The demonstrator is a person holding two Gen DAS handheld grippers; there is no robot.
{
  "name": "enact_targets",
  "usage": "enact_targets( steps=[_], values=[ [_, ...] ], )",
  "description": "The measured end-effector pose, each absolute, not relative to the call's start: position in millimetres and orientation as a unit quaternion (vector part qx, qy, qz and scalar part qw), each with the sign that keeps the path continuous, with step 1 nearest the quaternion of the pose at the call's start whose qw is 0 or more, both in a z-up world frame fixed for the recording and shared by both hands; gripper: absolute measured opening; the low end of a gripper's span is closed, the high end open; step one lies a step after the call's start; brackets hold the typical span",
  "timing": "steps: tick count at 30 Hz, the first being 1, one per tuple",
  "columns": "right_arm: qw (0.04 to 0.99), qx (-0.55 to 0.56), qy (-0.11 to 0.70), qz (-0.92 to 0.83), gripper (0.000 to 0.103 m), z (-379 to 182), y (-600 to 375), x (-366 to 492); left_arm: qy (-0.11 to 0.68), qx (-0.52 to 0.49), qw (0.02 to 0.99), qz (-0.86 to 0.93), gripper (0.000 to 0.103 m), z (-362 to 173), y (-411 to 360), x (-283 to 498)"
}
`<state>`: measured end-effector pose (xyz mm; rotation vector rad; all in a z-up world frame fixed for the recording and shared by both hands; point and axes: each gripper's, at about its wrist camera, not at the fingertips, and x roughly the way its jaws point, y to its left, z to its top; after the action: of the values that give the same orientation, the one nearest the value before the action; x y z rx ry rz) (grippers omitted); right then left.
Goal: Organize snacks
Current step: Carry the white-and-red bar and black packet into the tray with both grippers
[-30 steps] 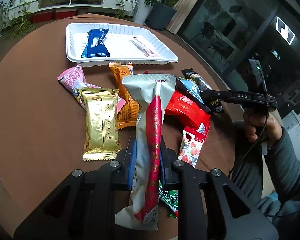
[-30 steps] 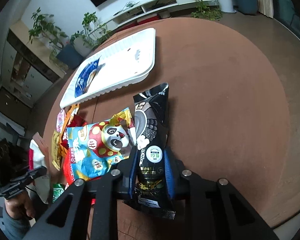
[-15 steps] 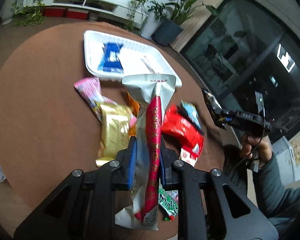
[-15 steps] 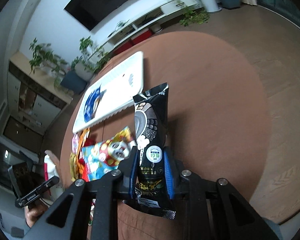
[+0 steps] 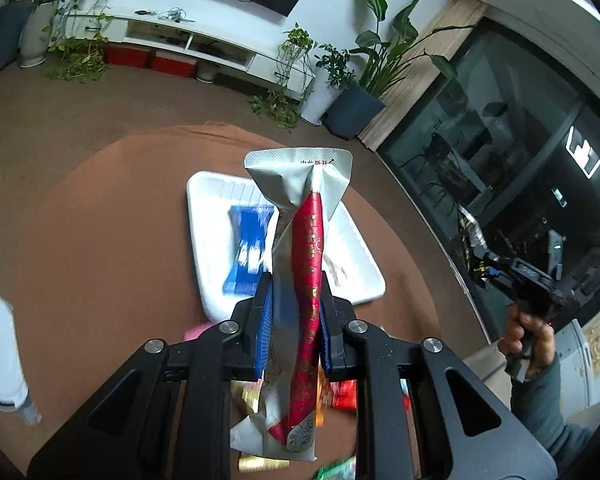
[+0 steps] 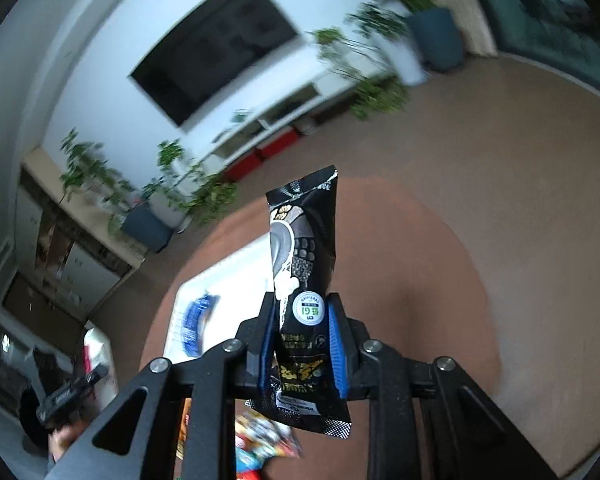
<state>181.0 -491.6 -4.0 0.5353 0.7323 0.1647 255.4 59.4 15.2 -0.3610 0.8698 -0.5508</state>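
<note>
Left gripper [image 5: 294, 312]: our jaws clamp a silver-and-red packet [image 5: 306, 280], held up off the table [image 5: 100, 260].
Right gripper [image 6: 302, 344]: our jaws pinch a black packet [image 6: 304, 264], also lifted.
Tray [image 5: 364, 276]: white, on the brown table, beyond both packets.
In the tray: a blue packet [image 5: 248, 252], blurred.
Other snacks [image 5: 340, 392]: we see them piled below the left gripper, on the table.

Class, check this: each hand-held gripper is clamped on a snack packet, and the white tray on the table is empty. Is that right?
Not quite. The white tray is not empty: a blue packet lies in it, as the left wrist view shows. Both hand-held grippers do clamp snack packets.
</note>
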Motion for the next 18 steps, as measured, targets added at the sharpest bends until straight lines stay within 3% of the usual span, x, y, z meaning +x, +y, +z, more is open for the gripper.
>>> enact_targets(
  steps=[7, 18],
  values=[
    [0.892, 0.215, 0.364, 0.158, 0.026, 7, -405, 246, 0.439, -0.173, 0.841, -0.264, 0.017, 11, 19, 320],
    [0.858, 0.2, 0.447, 0.154, 0.026, -63, -358, 306, 0.506, -0.173, 0.806, -0.254, 0.017, -51, -54, 378]
  ],
)
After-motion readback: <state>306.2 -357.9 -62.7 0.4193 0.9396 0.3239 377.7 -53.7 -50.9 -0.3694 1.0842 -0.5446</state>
